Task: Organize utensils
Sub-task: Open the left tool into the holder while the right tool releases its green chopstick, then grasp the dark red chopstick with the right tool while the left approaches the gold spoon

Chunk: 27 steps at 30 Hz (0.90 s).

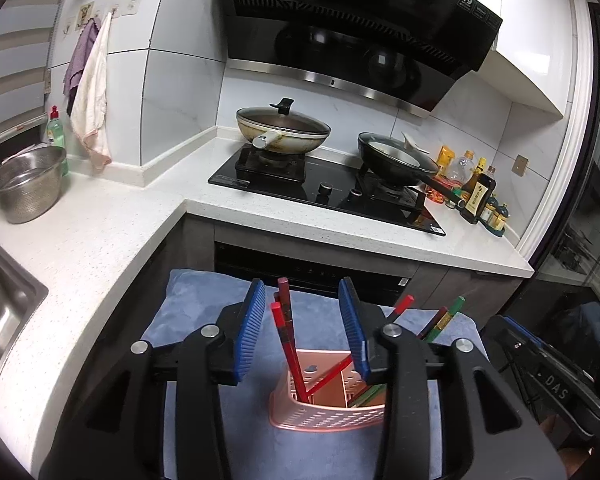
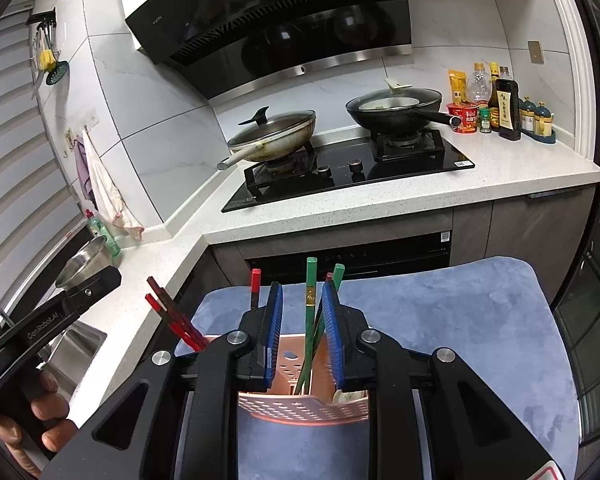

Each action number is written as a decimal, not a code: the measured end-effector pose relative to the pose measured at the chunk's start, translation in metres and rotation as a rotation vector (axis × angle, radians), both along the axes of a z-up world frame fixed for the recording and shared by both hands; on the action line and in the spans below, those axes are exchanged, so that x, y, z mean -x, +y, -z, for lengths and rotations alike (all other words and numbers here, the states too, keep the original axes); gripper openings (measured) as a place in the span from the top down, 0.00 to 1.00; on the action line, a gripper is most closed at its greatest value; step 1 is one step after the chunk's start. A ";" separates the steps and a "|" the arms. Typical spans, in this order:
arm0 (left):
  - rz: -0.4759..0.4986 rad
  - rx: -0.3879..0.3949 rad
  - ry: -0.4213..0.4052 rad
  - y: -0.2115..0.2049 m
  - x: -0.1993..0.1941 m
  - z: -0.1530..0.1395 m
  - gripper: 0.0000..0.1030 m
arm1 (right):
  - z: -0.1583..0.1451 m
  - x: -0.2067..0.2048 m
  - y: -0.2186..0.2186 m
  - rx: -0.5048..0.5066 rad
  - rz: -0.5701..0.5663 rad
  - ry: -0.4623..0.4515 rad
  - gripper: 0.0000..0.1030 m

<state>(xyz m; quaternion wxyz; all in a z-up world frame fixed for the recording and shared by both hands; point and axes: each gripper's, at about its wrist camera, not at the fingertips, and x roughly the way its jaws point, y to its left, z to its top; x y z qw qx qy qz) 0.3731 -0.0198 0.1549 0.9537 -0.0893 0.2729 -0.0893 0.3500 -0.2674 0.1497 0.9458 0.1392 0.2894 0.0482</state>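
A pink perforated utensil holder [image 1: 324, 408] stands on a blue mat [image 1: 204, 320]. Red chopsticks [image 1: 286, 332] lean in its left compartment; green and red ones [image 1: 444, 320] lean right. My left gripper [image 1: 304, 300] is open above the holder, its pads either side of the red chopsticks, not touching. In the right wrist view the holder [image 2: 300, 404] sits below my right gripper [image 2: 300, 304], which is open a little around green chopsticks [image 2: 310, 300] standing in the holder. Red chopsticks [image 2: 176, 316] lean left there.
White counter [image 1: 100, 248] wraps around the corner with a sink [image 1: 4, 300] and steel colander [image 1: 28, 184] at left. A black stove [image 1: 324, 188] holds two lidded pans. Sauce bottles [image 2: 500, 104] stand at the counter's right end. The left gripper's body [image 2: 48, 320] shows at left.
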 end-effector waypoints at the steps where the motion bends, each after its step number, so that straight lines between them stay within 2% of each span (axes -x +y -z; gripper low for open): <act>1: -0.001 0.000 0.000 0.001 0.002 -0.001 0.64 | -0.001 0.002 0.000 0.001 -0.001 -0.002 0.80; 6: -0.006 -0.008 -0.002 0.004 0.017 -0.003 0.62 | -0.007 0.022 0.001 0.013 -0.008 -0.013 0.80; 9: -0.002 -0.027 -0.002 0.002 0.031 -0.003 0.59 | -0.007 0.036 0.001 0.011 -0.017 -0.006 0.80; 14: 0.010 -0.069 -0.003 -0.002 0.058 -0.001 0.59 | -0.003 0.059 0.002 0.009 -0.027 0.010 0.80; 21: 0.022 -0.109 0.008 -0.005 0.093 0.006 0.56 | 0.007 0.098 0.004 0.023 -0.033 0.033 0.80; 27: 0.027 -0.130 0.047 -0.006 0.121 0.023 0.54 | 0.024 0.132 0.010 0.054 -0.050 0.075 0.79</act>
